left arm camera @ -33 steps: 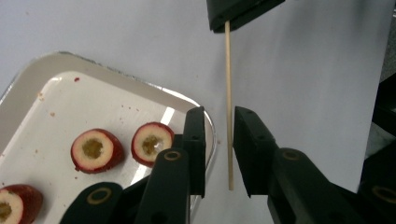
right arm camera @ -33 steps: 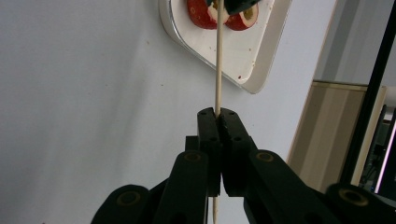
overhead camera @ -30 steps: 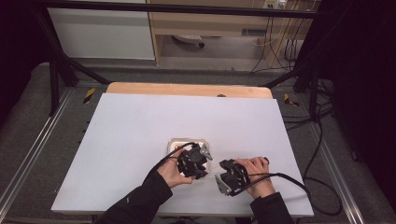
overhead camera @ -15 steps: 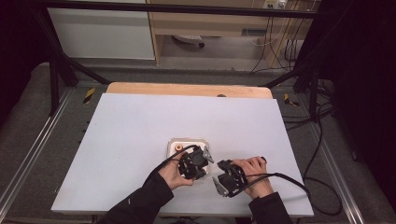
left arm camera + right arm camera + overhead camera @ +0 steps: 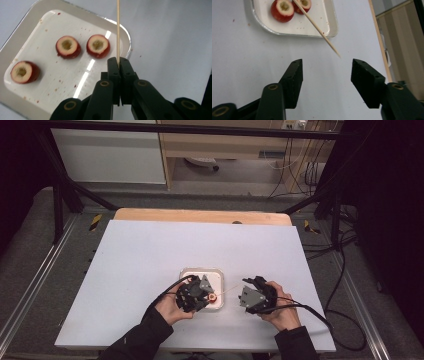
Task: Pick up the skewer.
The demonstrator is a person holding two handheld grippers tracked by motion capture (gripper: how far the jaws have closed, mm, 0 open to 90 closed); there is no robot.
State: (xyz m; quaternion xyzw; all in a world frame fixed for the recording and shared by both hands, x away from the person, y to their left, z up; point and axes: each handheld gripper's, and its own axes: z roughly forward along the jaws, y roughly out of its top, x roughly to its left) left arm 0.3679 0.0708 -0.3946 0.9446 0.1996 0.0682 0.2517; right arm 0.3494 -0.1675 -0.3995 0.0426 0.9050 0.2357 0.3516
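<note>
The left gripper (image 5: 118,62) has its jaws pressed together on the lower end of a thin wooden skewer (image 5: 118,30), and the stick runs straight out from them over the corner of the white tray (image 5: 15,45). In the tray lie three cored red fruit pieces (image 5: 68,46), hollow side up, each apart from the others; the skewer passes just beside the one nearest the tray's rim, and I cannot tell if it touches it.

The right gripper (image 5: 326,68) holds nothing. Its jaws stand wide apart above the white bench (image 5: 242,50), and the pointed tip of the skewer hangs just in front of the gap between them, a little toward the far side. In the high view the right gripper (image 5: 256,296) sits to the right of the tray (image 5: 200,271), with the skewer (image 5: 227,290) reaching across toward it.

My judgement is that the step in hand is to bring fruit onto the stick. To do it well, the left hand should keep the skewer firm and level, because so thin a stick bends easily. The right jaws should take one fruit piece by its red sides, gently, since the flesh looks soft, and line the hollow core with the point before pushing. Pushing off-centre may split the piece.
</note>
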